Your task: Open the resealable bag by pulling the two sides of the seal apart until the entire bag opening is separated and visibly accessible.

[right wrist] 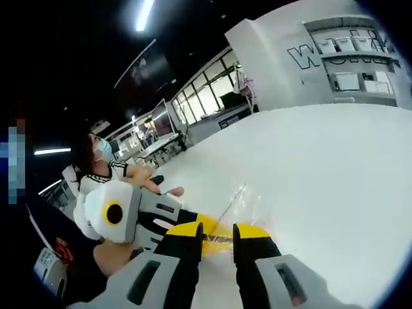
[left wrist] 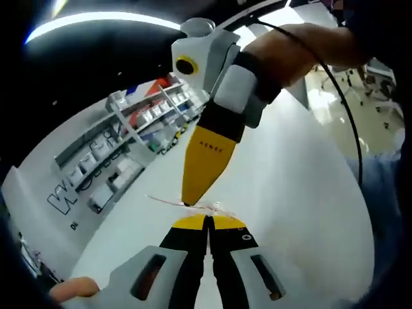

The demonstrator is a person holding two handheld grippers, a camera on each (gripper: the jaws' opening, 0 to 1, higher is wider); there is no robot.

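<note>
Two grippers meet over a white bench (left wrist: 302, 193), both at a clear resealable bag (left wrist: 193, 203). Left gripper view: left gripper (left wrist: 209, 222) rises from bottom, yellow-tipped jaws pressed together w/ no gap, thin clear edge of the bag running across just at their tips; looks pinched there, tho the film is so thin the contact is hard to confirm. Right gripper (left wrist: 188, 201) comes down from above, yellow jaws narrowed to a point that touches the same bag edge right above the left tips; a person's hand (left wrist: 283, 58) holds it, black cable trailing off to the right. Bag sits between the two tips, above the bench. Right gripper view: right gripper (right wrist: 217, 233) at bottom, yellow jaw ends apart w/ a visible gap, clear bag (right wrist: 238, 206) stretching away from them over the bench, crinkled & glinting; can't tell whether the jaws actually grip it. Left gripper (right wrist: 209, 226) enters from the left, yellow tip meeting the bag beside the right jaws. Bkgd: shelving w/ white bins (left wrist: 148, 116) along a wall, a masked person in striped white top (right wrist: 103, 174) behind the left gripper, windows (right wrist: 206, 100) further off.
</note>
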